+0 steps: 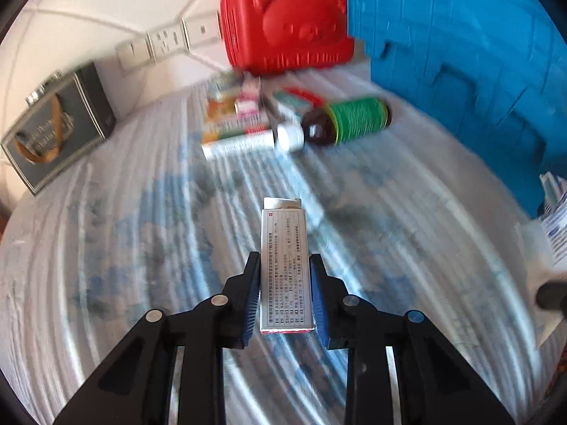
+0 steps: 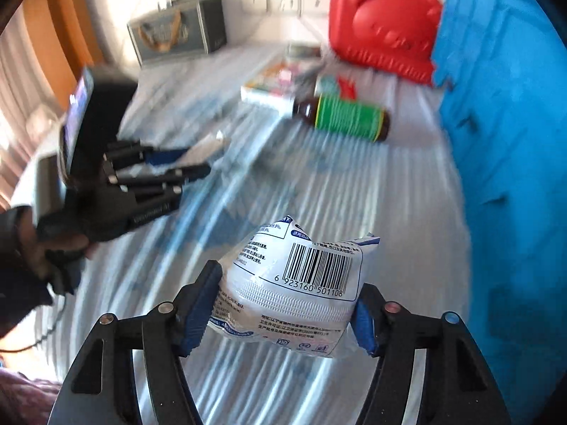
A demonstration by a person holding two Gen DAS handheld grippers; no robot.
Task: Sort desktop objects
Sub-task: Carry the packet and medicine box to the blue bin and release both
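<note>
Left tongs (image 1: 285, 283) clamp a slim printed box (image 1: 285, 265) above the table (image 1: 106, 248); right tongs (image 2: 283, 304) squeeze a white pouch (image 2: 290, 283). We should keep both grips firm and carry level toward the blue bin (image 2: 503, 141), releasing low.

Setting: home room, table against a white wall. Evidence: wall plate with switches and sockets (image 1: 166, 40) at table height; tabletop under a white-and-blue patterned cloth (image 1: 106, 248); wooden trim and striped fabric at the left edge of the right wrist view. Household clutter at the back: red plastic carry case (image 1: 283, 24), dark gift tin (image 1: 60, 120), brown bottle with green label (image 1: 347, 120), small medicine-style boxes (image 1: 241, 113). Blue plastic bin (image 1: 460, 53) on the right.
</note>
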